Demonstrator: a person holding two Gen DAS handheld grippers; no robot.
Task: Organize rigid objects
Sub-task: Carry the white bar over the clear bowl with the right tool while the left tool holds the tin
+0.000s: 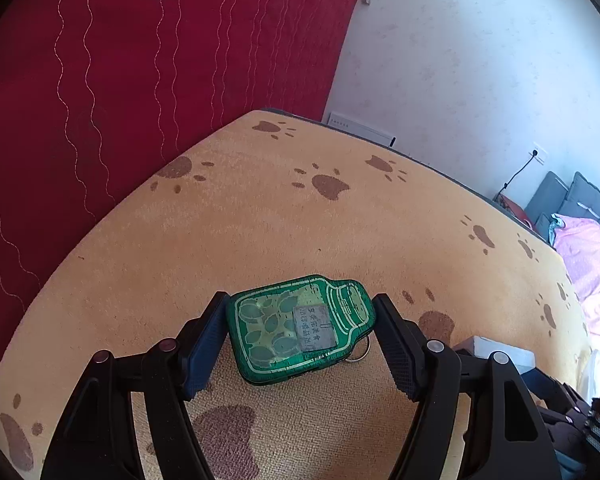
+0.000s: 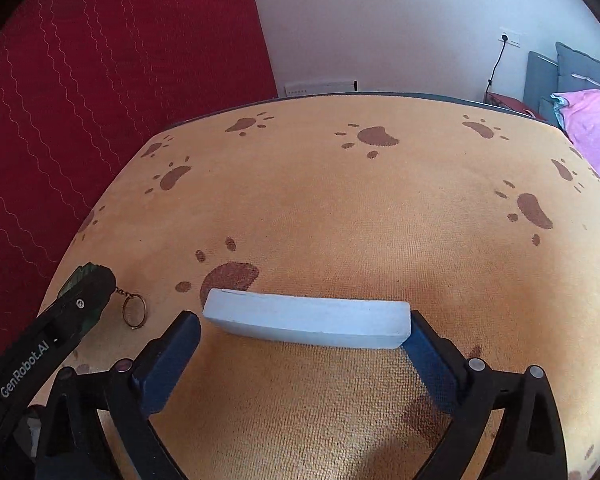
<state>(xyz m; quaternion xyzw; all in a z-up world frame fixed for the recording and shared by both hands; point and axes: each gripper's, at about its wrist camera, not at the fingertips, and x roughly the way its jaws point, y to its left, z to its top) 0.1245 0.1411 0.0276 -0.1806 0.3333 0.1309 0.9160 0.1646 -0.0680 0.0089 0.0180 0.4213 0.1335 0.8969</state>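
A green jar-shaped tin [image 1: 300, 328] with a leaf pattern and a key ring [image 1: 357, 354] sits between the fingers of my left gripper [image 1: 300, 316], which is shut on its two sides just above the orange mat [image 1: 260, 220]. In the right wrist view the left gripper [image 2: 80, 300] shows at the far left with the key ring [image 2: 134, 310] hanging onto the mat. My right gripper [image 2: 305, 324] holds a flat pale blue block [image 2: 307, 322] crosswise; the right finger touches its end, and the left finger [image 2: 180, 340] stands near the other end.
The mat [image 2: 379, 220] has brown paw prints and covers a table. A red quilted cloth [image 1: 140, 60] hangs behind at the left. A white wall with a socket [image 2: 509, 38] is behind, and a bed with pink bedding [image 2: 591, 120] is at the right.
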